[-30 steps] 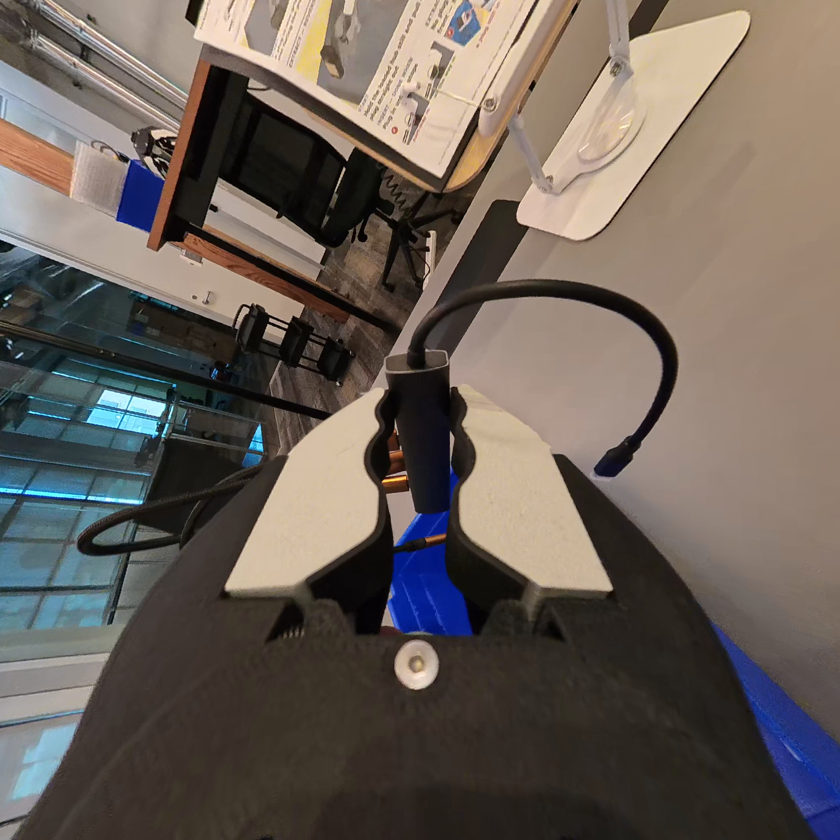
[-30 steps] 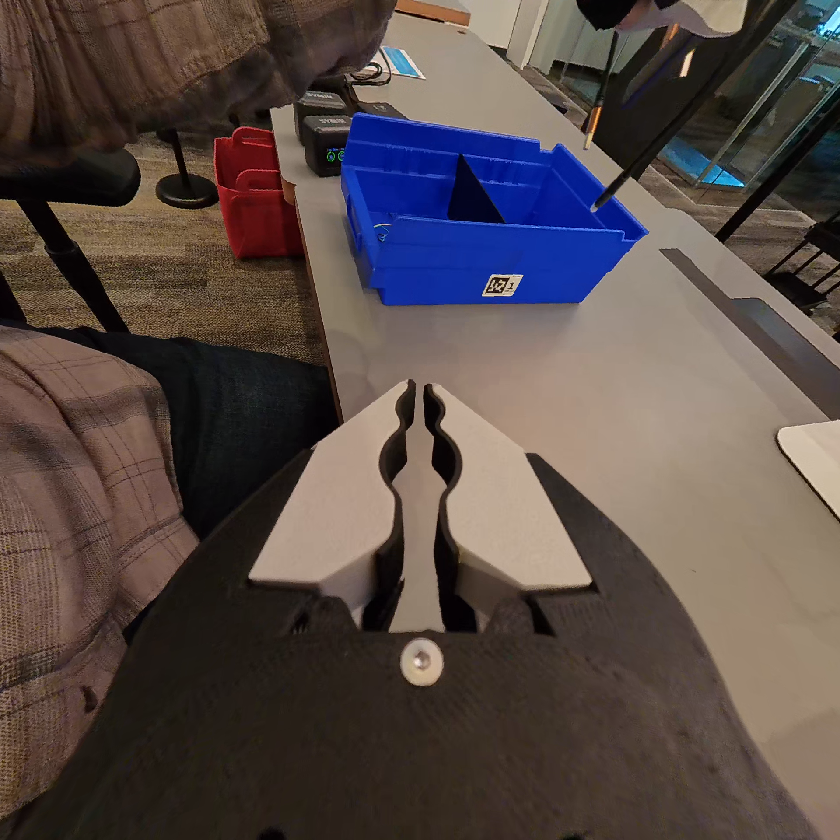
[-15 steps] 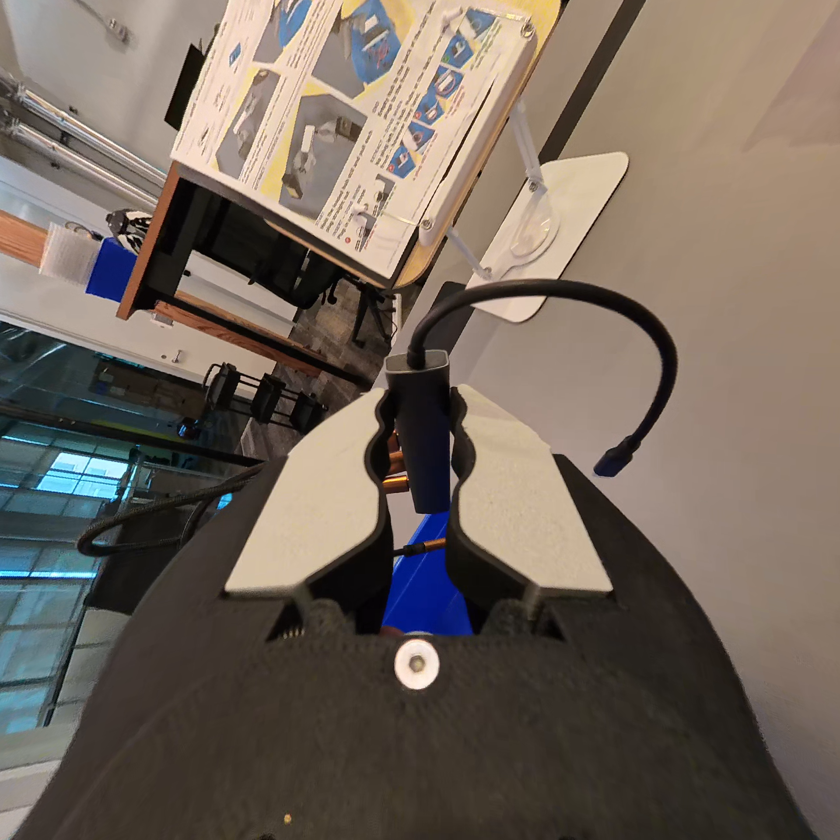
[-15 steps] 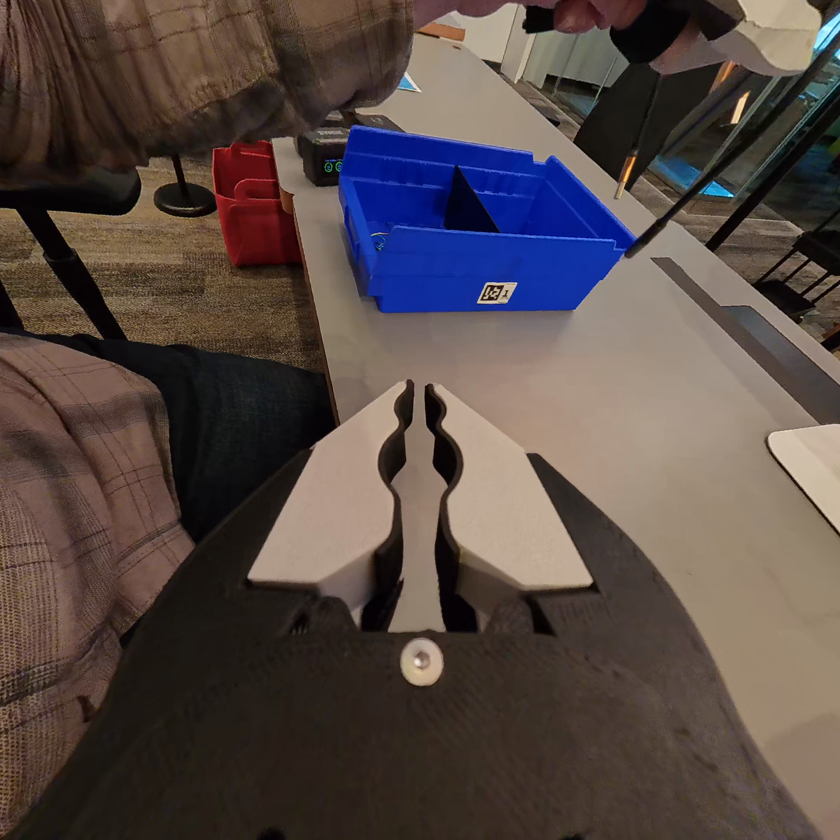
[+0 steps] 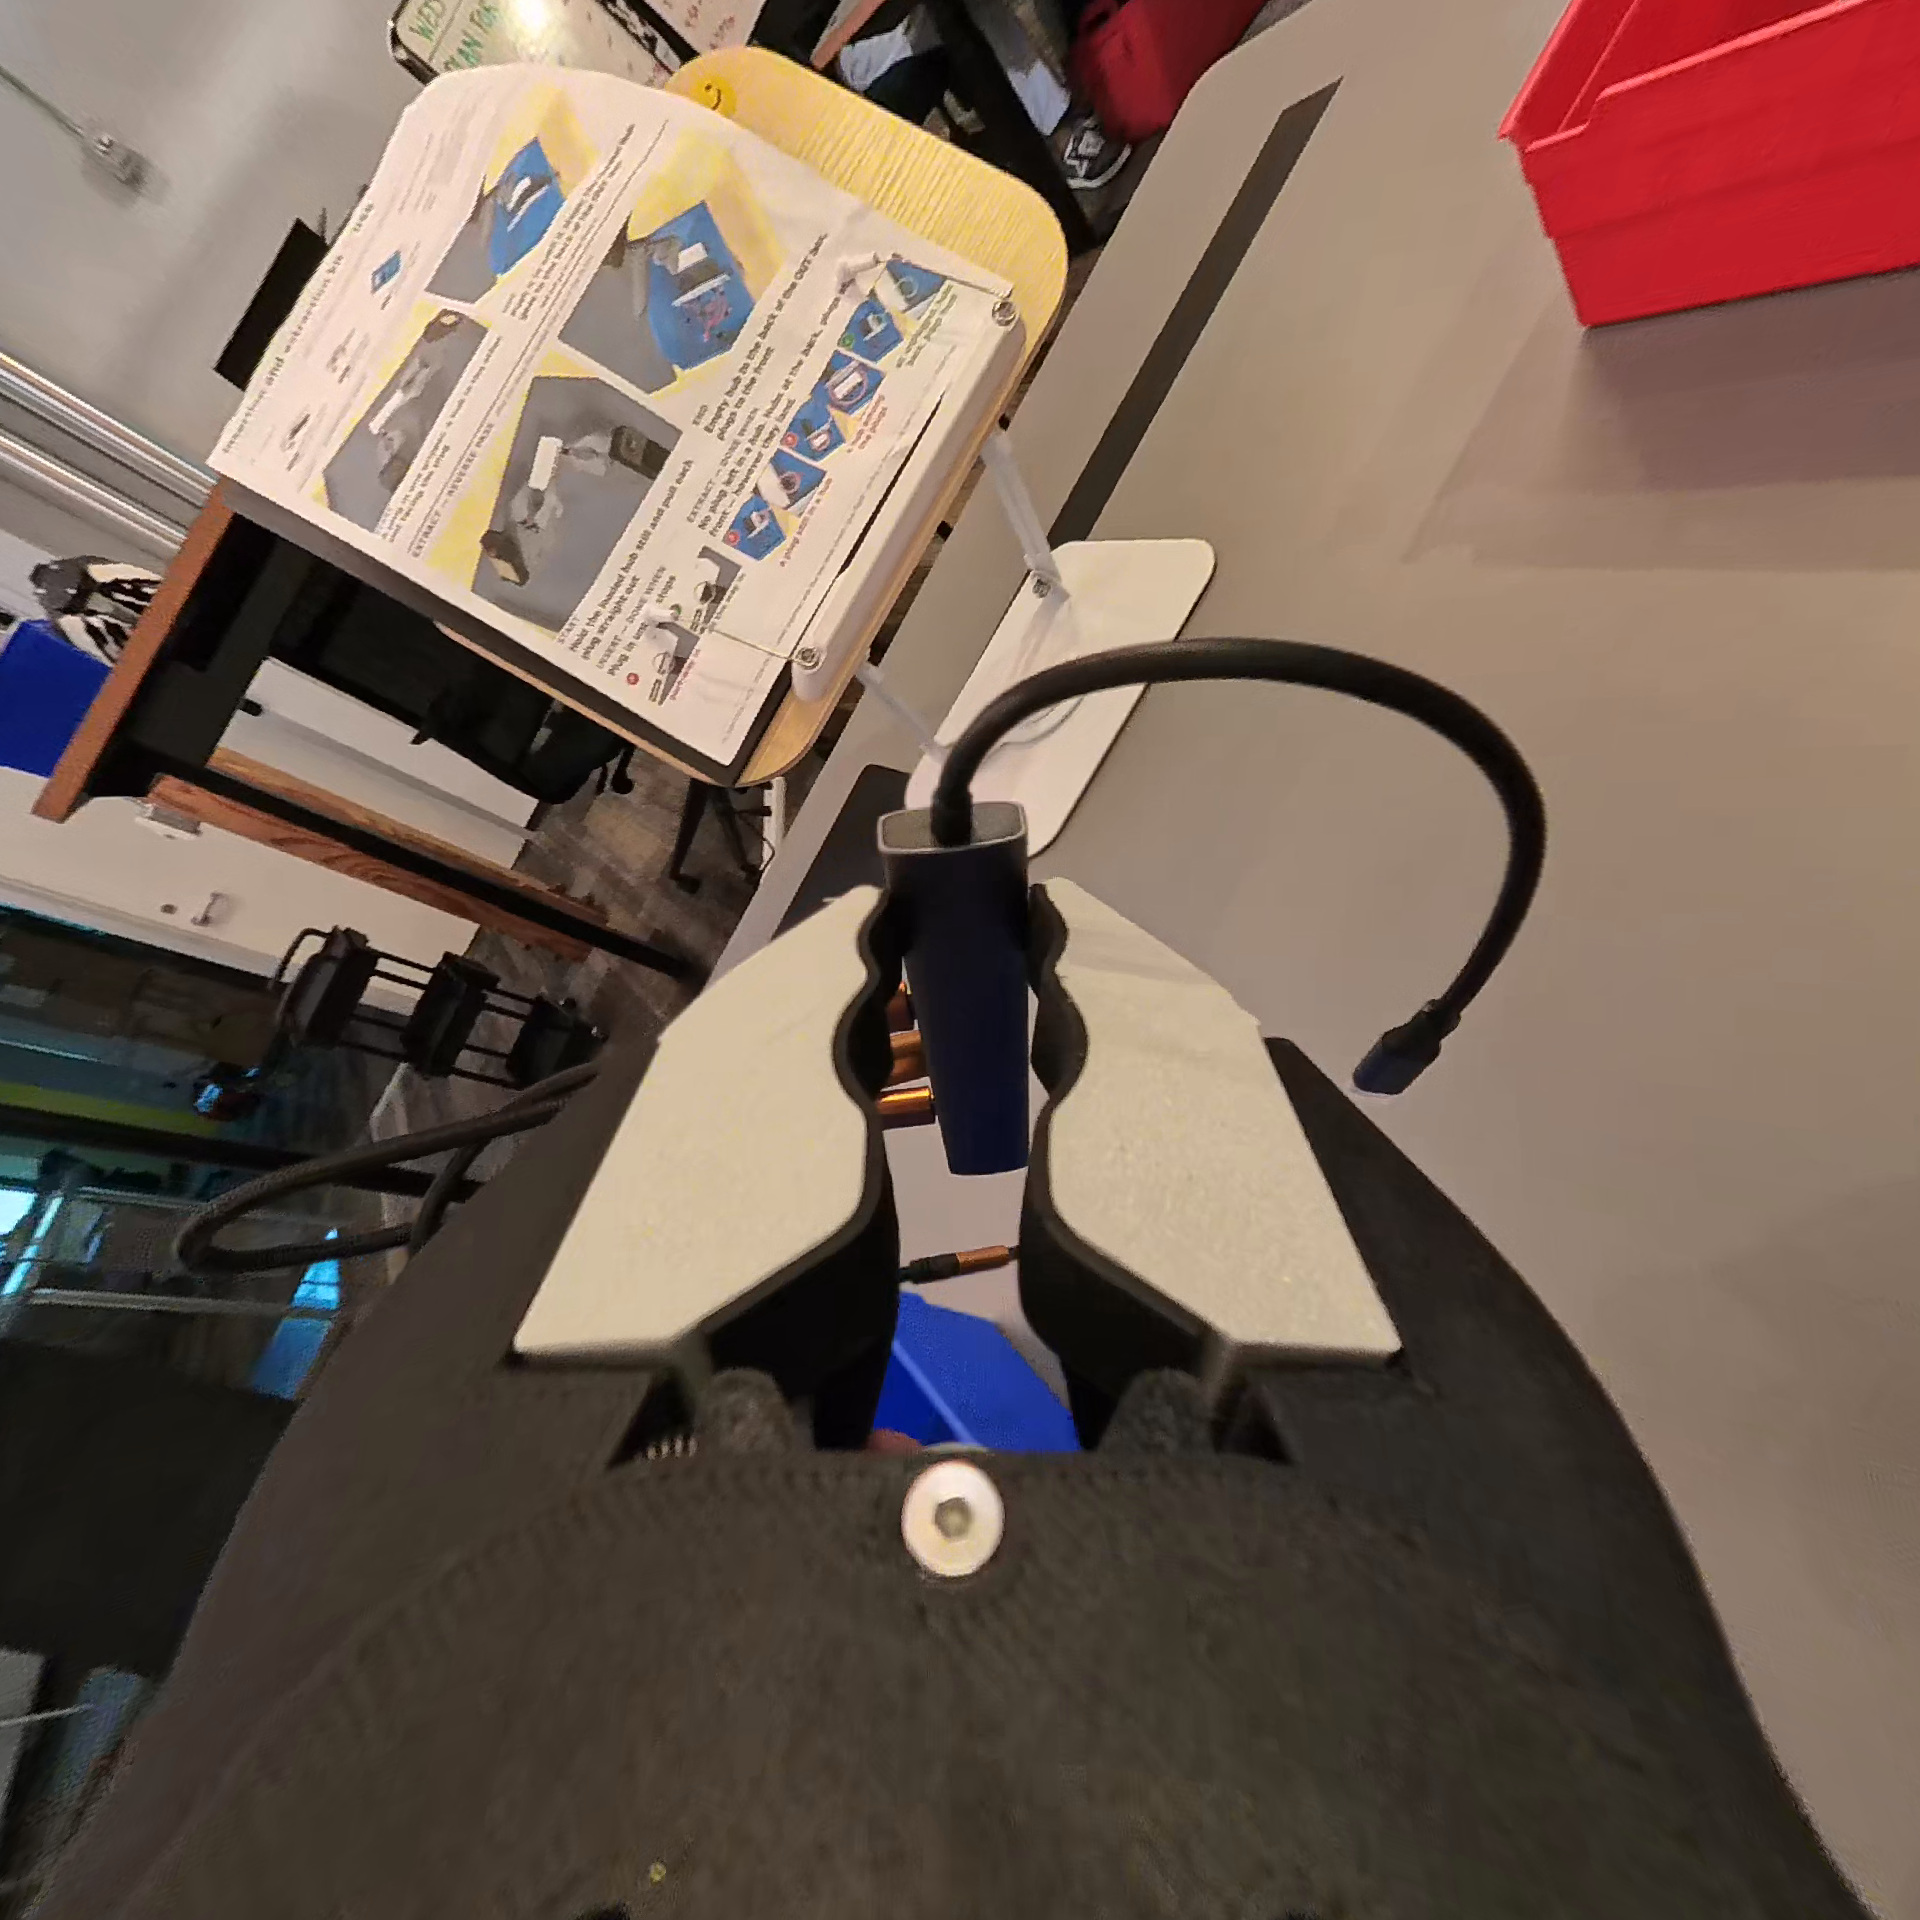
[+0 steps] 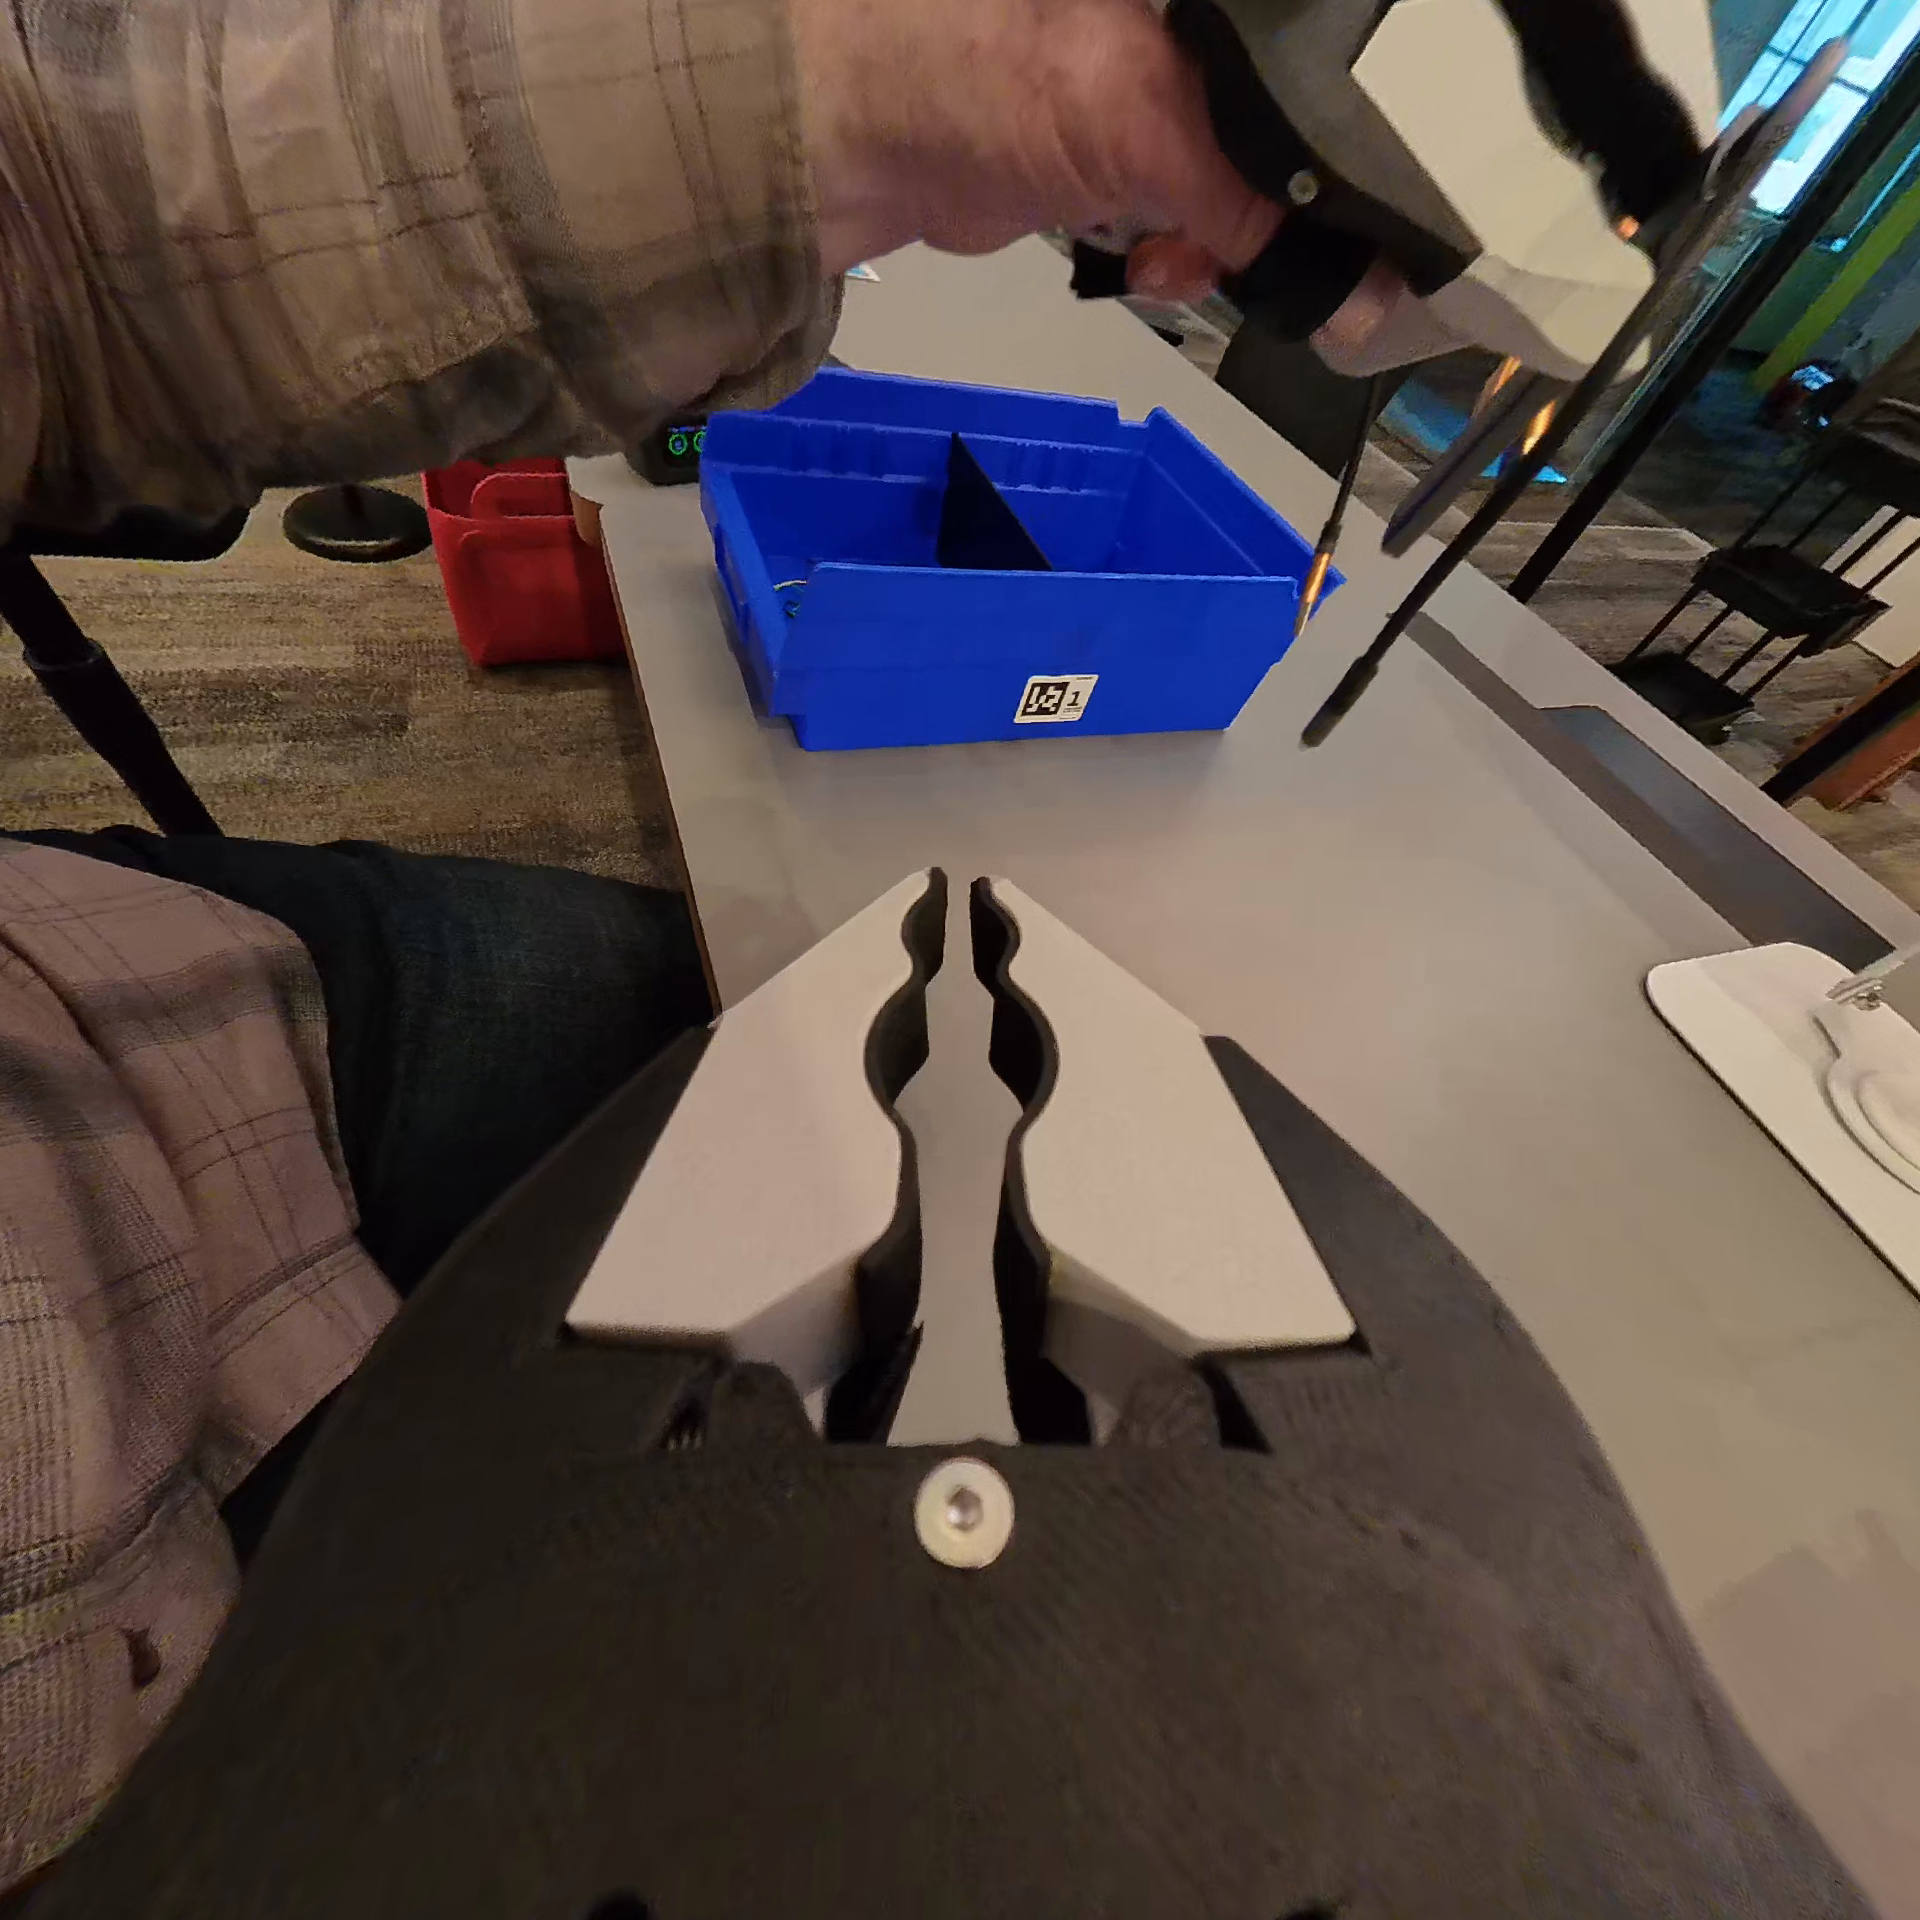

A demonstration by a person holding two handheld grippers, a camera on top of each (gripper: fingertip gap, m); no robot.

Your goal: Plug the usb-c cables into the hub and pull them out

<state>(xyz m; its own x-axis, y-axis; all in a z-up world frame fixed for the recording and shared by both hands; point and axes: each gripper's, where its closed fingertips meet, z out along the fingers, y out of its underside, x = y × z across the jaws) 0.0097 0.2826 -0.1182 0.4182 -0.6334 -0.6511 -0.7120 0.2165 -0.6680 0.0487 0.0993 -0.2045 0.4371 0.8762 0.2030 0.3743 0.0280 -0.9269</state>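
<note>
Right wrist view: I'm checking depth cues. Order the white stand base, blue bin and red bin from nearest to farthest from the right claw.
1. White stand base, on the table at the right edge.
2. Blue bin, straight ahead of the right claw.
3. Red bin, on the floor, left of the table.

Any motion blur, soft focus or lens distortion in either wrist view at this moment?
Left wrist view: hub between the left gripper fingers is sharp; the instruction sheet and background look slightly smeared; wide-angle tilt throughout. Right wrist view: the hand at top is motion-blurred, the blue bin and right gripper crisp; table edges bow.
</note>
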